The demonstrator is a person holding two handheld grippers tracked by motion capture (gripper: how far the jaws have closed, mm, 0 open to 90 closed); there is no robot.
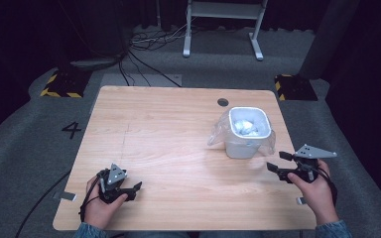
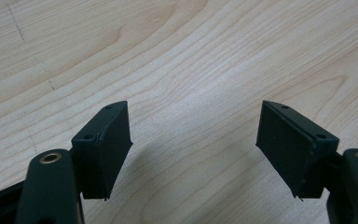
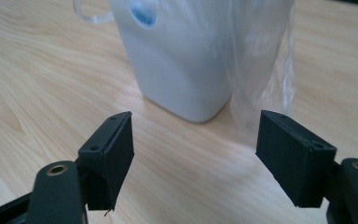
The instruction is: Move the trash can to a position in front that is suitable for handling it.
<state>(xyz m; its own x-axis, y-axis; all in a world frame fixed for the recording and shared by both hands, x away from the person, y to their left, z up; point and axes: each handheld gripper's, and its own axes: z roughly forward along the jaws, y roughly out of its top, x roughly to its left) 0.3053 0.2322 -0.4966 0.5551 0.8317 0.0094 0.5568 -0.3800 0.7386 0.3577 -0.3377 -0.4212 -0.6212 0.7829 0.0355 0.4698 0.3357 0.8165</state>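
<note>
Standing wide with nothing between them, the fingers (image 3: 279,140) of my right gripper (image 3: 193,156) point at the white bin (image 3: 182,60) just ahead, its clear plastic liner (image 3: 265,65) hanging down one side; my left gripper (image 2: 193,149) also spreads its fingers (image 2: 105,144) wide over bare wood; the bin (image 1: 247,133) stands right of centre on the surface (image 1: 168,129), crumpled white paper (image 1: 245,127) inside.
</note>
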